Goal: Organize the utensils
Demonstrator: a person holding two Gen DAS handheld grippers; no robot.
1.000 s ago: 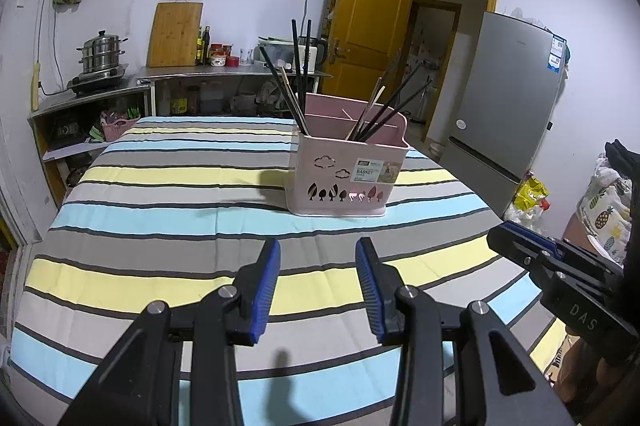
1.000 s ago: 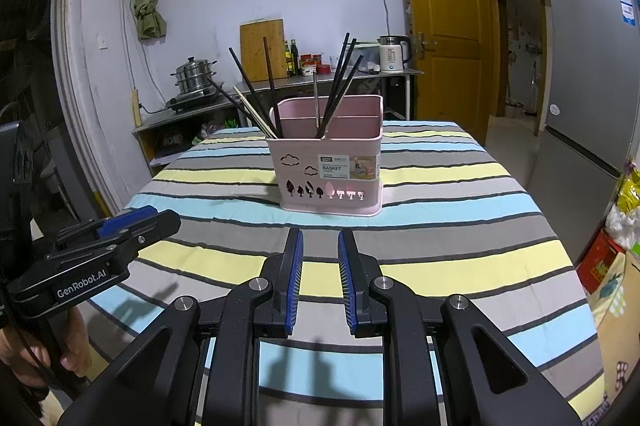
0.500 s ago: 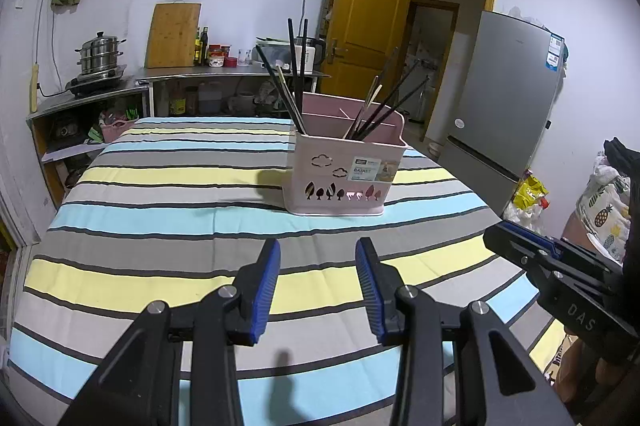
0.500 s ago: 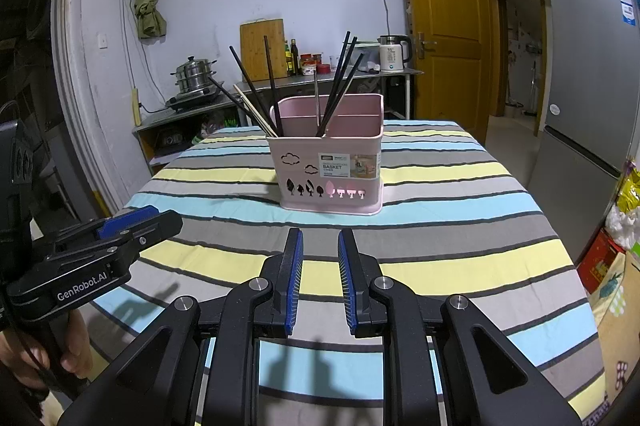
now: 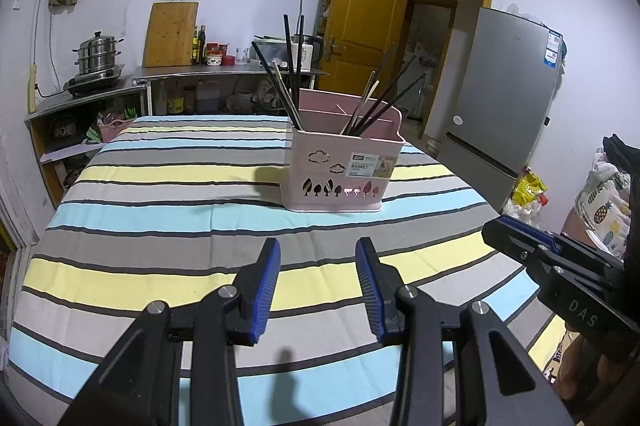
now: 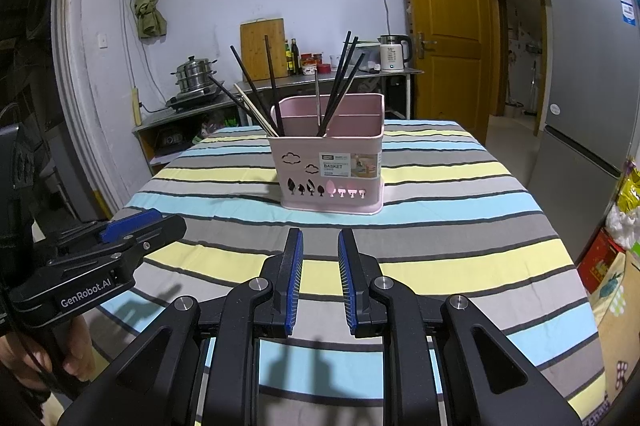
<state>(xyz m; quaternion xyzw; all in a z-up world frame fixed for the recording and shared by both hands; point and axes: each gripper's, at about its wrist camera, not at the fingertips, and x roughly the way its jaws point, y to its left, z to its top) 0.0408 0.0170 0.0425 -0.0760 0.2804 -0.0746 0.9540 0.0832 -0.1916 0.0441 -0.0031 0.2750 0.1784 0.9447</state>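
The left gripper (image 5: 318, 250) hangs over the near part of the striped tablecloth (image 5: 160, 218) with its blue-padded jaws apart and nothing between them. The right gripper (image 6: 320, 240) hovers beside it, its jaws also parted, by a narrower gap, and likewise empty. Each shows at the edge of the other's view: the right one low on the right of the left wrist view, the left one low on the left of the right wrist view, where a hand (image 6: 60, 358) grips its handle.

Well beyond both grippers, near the middle of the table, stands a pink utensil basket (image 6: 330, 170), upright, with a label and cut-out trees on its front wall. A divider splits it into compartments. Black chopsticks (image 6: 340, 82) lean out of it in two bunches, one at the left end and one nearer the middle, with a pale wooden chopstick (image 6: 256, 110) among the left bunch.

Behind the table runs a steel counter (image 5: 224, 70) with a steamer pot (image 5: 96, 52), a cutting board (image 5: 171, 34) and a kettle (image 6: 394, 53). A grey fridge (image 5: 508, 106) stands at the right.
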